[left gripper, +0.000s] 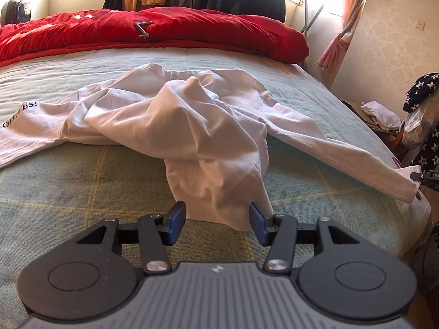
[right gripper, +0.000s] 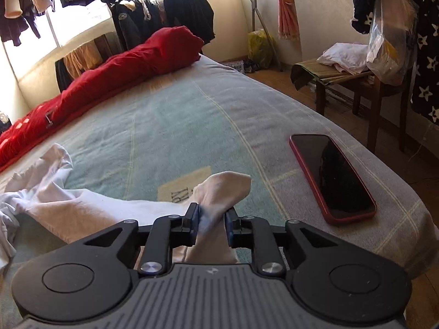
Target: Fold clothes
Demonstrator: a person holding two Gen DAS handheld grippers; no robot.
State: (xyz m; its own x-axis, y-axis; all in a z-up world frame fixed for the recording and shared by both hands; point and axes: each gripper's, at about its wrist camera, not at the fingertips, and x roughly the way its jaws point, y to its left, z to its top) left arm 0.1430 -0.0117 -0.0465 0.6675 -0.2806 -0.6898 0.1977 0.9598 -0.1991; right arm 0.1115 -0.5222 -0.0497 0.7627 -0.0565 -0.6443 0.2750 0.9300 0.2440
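With our right gripper point(right gripper: 211, 220) clamped on the sleeve cuff point(right gripper: 219, 192) of the white shirt point(left gripper: 175, 115) crumpled on the bed point(left gripper: 68, 181) and our left gripper point(left gripper: 216, 220) apart around its hem, we risk dragging cloth onto the phone point(right gripper: 333, 175).

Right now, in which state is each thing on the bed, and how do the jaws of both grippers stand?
White shirt: crumpled, unfolded, sleeves spread out.
Sleeve end: pinched between the right jaws.
Right gripper: shut on the sleeve end.
Left gripper: jaws open around the shirt hem, not pressing.
Phone: flat, screen dark.
Red quilt: bunched at the far side.
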